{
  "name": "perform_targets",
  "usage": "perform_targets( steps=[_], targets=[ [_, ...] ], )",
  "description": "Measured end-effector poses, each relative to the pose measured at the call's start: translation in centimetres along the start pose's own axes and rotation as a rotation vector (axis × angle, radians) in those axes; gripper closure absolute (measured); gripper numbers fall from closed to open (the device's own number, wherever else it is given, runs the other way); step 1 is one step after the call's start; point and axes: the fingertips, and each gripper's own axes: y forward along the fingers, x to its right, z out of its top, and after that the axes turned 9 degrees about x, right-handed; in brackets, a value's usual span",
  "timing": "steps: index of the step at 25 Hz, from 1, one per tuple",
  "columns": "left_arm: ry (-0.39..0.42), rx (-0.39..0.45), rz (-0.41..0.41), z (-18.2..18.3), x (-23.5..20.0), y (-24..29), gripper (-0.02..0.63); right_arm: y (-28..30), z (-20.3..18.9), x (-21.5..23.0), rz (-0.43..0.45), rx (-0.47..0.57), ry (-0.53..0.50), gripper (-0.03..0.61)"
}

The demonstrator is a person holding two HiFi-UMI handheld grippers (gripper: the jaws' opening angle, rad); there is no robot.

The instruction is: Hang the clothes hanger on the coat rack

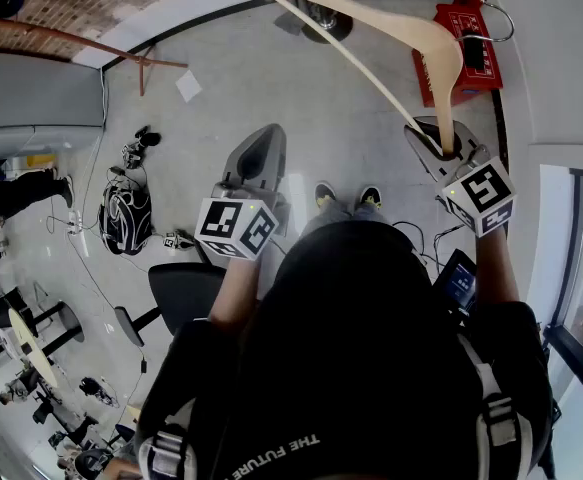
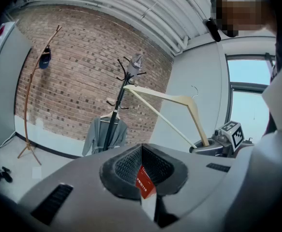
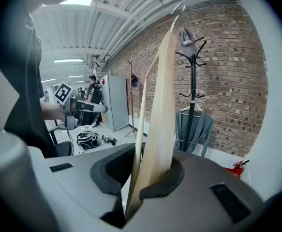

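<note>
Clamping one end of the wooden clothes hanger [image 3: 162, 105], the right gripper [image 3: 148, 178] has its jaws closed on the shoulder arm and the thin crossbar together. From that grip the hanger rises steeply, with its metal hook [image 3: 178, 8] at the top. In the head view it slants up and to the left from the right gripper [image 1: 446, 143].

The left gripper [image 2: 143, 170] has its jaws drawn together. Only a small red label [image 2: 144, 182] shows at the seam between them. It is level with the right one and clear of the hanger.

The black coat rack [image 3: 193, 81] stands well apart from the hanger, against the brick wall [image 3: 237, 71]. A grey garment [image 3: 194, 129] hangs on its lower pegs and a cap [image 3: 186, 36] sits on a top peg. A red fire extinguisher [image 1: 466, 48] lies on the floor by the wall.
</note>
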Motion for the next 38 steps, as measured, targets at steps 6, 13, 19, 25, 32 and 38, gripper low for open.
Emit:
perform_targets(
  steps=[6,13,19,25,32,38],
  targets=[
    [-0.006,0.015,0.002,0.3,0.0,0.2,0.594,-0.1,0.1,-0.1,0.003,0.003,0.001,0.535],
    [-0.010,0.016,0.000,0.5,-1.1,-1.0,0.594,0.8,0.3,-1.4,-0.004,-0.006,-0.002,0.535],
    [-0.025,0.031,0.002,1.1,-3.1,-2.1,0.594,2.5,1.6,-2.1,-0.028,0.012,0.003,0.535],
    [-0.026,0.034,-0.015,1.5,-4.9,-2.2,0.594,4.6,2.6,-3.0,-0.026,0.000,-0.038,0.535],
    [-0.023,0.024,-0.045,1.8,-5.1,-0.2,0.594,5.6,2.6,-1.5,-0.046,0.009,-0.025,0.535],
    [-0.013,0.031,-0.043,2.7,-4.4,3.6,0.594,5.9,2.4,2.0,-0.039,0.018,-0.024,0.535]
  ],
)
